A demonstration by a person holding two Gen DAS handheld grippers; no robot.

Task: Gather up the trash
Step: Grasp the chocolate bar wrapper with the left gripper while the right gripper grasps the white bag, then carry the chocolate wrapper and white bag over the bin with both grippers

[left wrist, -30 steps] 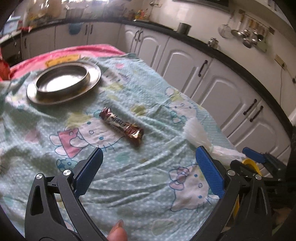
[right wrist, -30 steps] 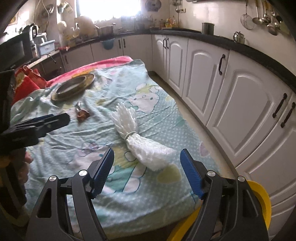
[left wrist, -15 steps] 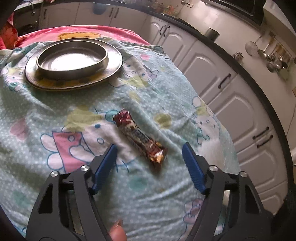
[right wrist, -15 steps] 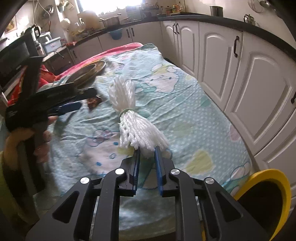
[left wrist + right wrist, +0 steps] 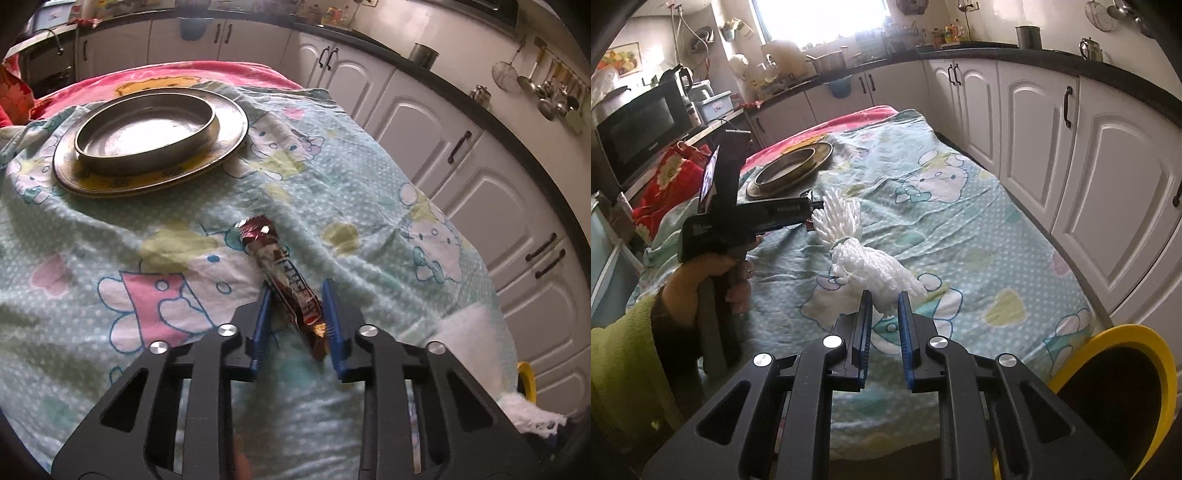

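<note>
A: Where is the trash right now?

B: There are 2 pieces, both on the pale green cartoon-cat print cloth (image 5: 110,229) that covers the table. The long brown and red foil snack wrapper (image 5: 284,280) lies slanted in the middle of the cloth, and the white foam net sleeve bunched with a band at its middle (image 5: 864,254) lies nearer the cupboard side.

A: What is the left gripper (image 5: 295,317) doing?

B: Its blue-padded jaws have just been closing, with the near end of the wrapper between them. The right pad touches the wrapper's crumpled end; whether the left pad presses it too, I cannot tell. The far end of the wrapper rests on the cloth.

A: And the right gripper (image 5: 884,306)?

B: Its jaws are drawn close together and clamped on the near, frayed end of the foam sleeve. The far end fans out toward the left gripper's nose, seen from the side in the right wrist view and held by a hand (image 5: 713,277) in a yellow-green sleeve.

A: Anything else on the table?

B: 1 round steel bowl (image 5: 144,129) sits on a wider flat steel plate (image 5: 229,147) at the far end, well apart from the wrapper. A yellow-rimmed dark bin (image 5: 1126,398) stands just beside the table's near corner
</note>
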